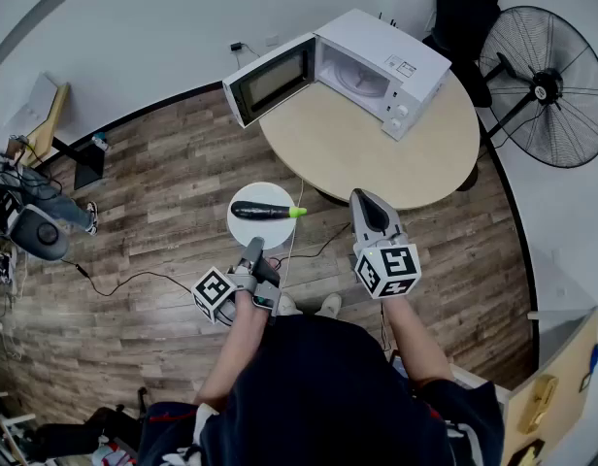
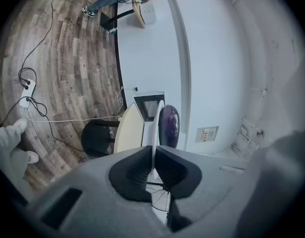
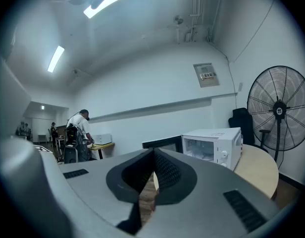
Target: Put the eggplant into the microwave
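A dark purple eggplant (image 1: pixel 263 211) with a green stem lies on a small white plate (image 1: pixel 243 229). My left gripper (image 1: pixel 253 249) is shut on the plate's near rim and holds it above the wooden floor, short of the table. In the left gripper view the plate (image 2: pixel 155 128) stands edge-on between the jaws, with the eggplant (image 2: pixel 168 125) on its right face. The white microwave (image 1: pixel 372 66) sits on the round table (image 1: pixel 377 149) with its door (image 1: pixel 270 81) swung open to the left. My right gripper (image 1: pixel 363 200) is shut and empty near the table's front edge; its view shows the microwave (image 3: pixel 212 148) ahead.
A large standing fan (image 1: pixel 544 85) is to the right of the table, with a black chair (image 1: pixel 464 13) behind it. Cables (image 1: pixel 115 284) run across the floor on the left. A person (image 3: pixel 78 135) stands far off at a desk. A yellow cabinet (image 1: pixel 547 396) is at the lower right.
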Motion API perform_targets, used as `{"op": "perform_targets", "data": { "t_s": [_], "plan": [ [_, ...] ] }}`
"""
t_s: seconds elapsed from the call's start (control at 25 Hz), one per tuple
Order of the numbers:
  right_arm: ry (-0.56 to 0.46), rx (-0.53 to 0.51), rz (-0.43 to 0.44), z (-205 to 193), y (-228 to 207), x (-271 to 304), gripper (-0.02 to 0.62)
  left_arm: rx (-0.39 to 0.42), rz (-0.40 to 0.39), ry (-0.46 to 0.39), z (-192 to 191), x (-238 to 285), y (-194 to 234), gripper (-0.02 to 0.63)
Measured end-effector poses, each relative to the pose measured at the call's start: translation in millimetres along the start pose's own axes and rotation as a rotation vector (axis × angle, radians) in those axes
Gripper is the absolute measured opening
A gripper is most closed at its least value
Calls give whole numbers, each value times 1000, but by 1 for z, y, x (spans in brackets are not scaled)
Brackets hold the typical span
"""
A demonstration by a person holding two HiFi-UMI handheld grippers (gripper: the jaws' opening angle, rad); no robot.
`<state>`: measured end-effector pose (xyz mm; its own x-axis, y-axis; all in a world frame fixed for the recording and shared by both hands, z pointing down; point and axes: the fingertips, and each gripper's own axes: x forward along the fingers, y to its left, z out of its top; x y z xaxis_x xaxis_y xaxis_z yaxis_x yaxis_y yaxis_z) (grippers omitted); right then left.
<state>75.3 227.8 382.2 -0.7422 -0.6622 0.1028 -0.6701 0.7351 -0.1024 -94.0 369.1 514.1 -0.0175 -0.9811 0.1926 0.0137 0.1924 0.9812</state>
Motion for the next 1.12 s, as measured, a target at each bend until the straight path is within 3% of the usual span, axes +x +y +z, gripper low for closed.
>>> {"op": "perform_targets", "data": {
  "t_s": [0.4,1.12],
  "plan": [
    [-12,-52,21,0,-3,-7,11,6,1,-5,-13,3,0,26],
    [2,-44,63,-17,-47,-37,11,39,6,-41,-65,14,-2,26]
  ]
}}
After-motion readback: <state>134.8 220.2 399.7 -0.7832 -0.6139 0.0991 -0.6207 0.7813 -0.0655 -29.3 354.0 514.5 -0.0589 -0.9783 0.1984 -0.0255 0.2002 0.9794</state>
